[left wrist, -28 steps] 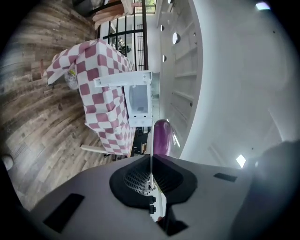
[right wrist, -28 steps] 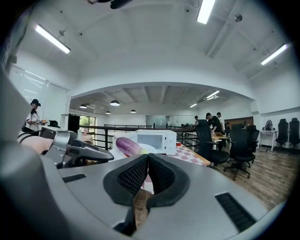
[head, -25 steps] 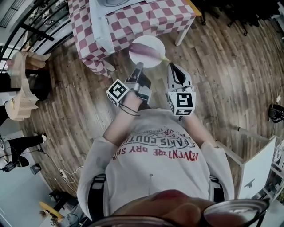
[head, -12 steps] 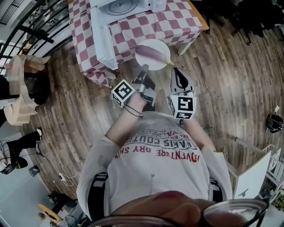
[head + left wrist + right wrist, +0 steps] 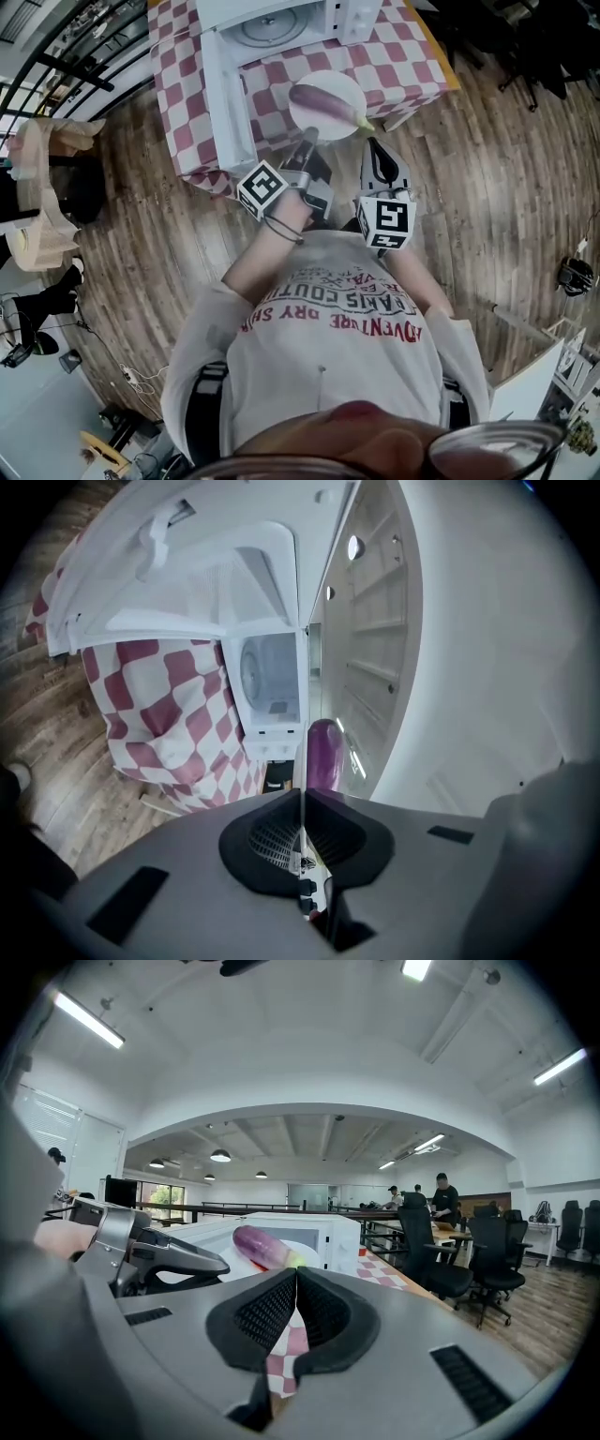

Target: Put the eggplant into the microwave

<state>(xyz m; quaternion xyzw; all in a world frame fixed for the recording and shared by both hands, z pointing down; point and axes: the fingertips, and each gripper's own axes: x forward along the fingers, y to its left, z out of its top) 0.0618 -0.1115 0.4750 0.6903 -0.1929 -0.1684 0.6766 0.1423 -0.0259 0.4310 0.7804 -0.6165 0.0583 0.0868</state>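
So the eggplant isn't in the microwave yet. It's lying on a white plate that's held up in front of the oven, over the front part of the table with the red-and-white checkered tablecloth. The microwave door is swung wide open on the left, and the round turntable shows inside the empty cavity. The left gripper is turned on its side and clamped tight on the near rim of the plate. In the left gripper view the rim is just a thin white line pinched between the pressed-together jaws, with the purple eggplant sitting right past it and the open oven beyond that. The right gripper sits just beside the plate's right edge, near the greenish stem end of the eggplant. In the right gripper view its jaws are squeezed together with nothing between them. Only a bit of checkered cloth shows below them. Can't tell if its tip is actually touching the plate or just parked next to it. That same view also catches the eggplant on the plate just ahead, plus a few office chairs and people off in the background. Wooden floor all around the table.
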